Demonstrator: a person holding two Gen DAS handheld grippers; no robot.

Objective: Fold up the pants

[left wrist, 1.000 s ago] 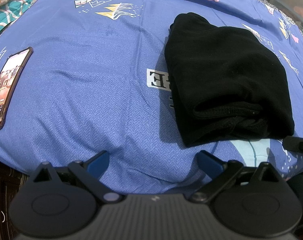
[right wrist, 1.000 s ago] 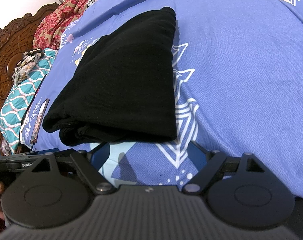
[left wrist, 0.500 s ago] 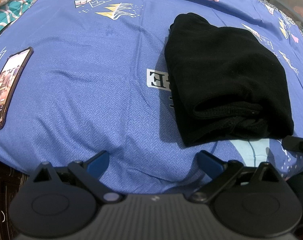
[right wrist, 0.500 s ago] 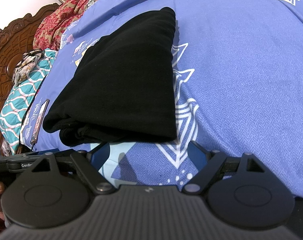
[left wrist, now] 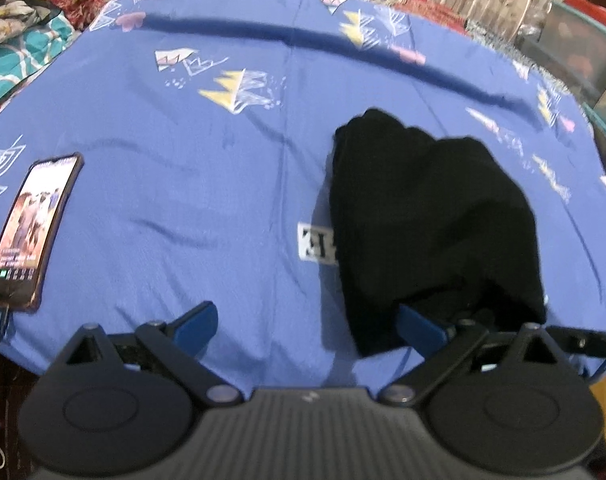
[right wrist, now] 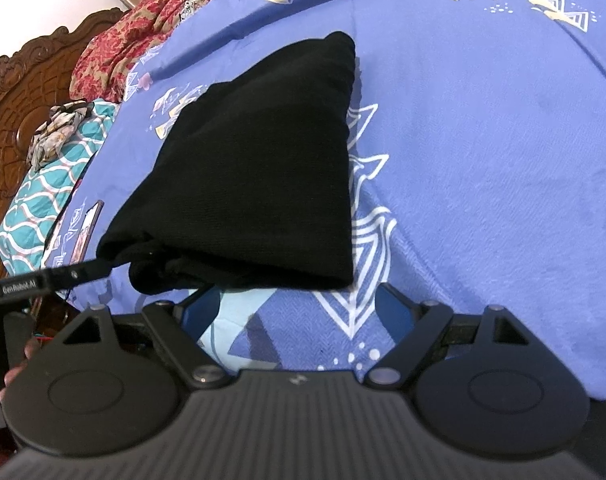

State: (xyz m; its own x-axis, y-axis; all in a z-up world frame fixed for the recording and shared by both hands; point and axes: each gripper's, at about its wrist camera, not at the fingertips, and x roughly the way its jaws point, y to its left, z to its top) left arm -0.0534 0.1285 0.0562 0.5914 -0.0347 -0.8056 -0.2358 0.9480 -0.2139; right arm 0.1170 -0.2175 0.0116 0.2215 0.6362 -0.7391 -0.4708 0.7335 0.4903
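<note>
The black pants (left wrist: 431,216) lie folded into a compact bundle on the blue patterned bedsheet (left wrist: 183,184); they also show in the right wrist view (right wrist: 259,184). My left gripper (left wrist: 307,324) is open and empty at the near edge of the bed, its right finger pad (left wrist: 419,326) at the bundle's near left corner. My right gripper (right wrist: 299,308) is open and empty just in front of the bundle's near edge. The left gripper's body (right wrist: 43,280) shows at the left of the right wrist view.
A phone (left wrist: 31,232) with a lit screen lies on the sheet at the left, cable attached. A teal patterned cloth (right wrist: 47,200) and red bedding (right wrist: 131,40) lie by the carved wooden headboard (right wrist: 19,112). Storage boxes (left wrist: 575,56) stand at the far right.
Both grippers have tilted up and pulled back a little, so the pants sit lower in view. The left gripper's right finger now reaches the bundle's corner. The pants have not moved.
</note>
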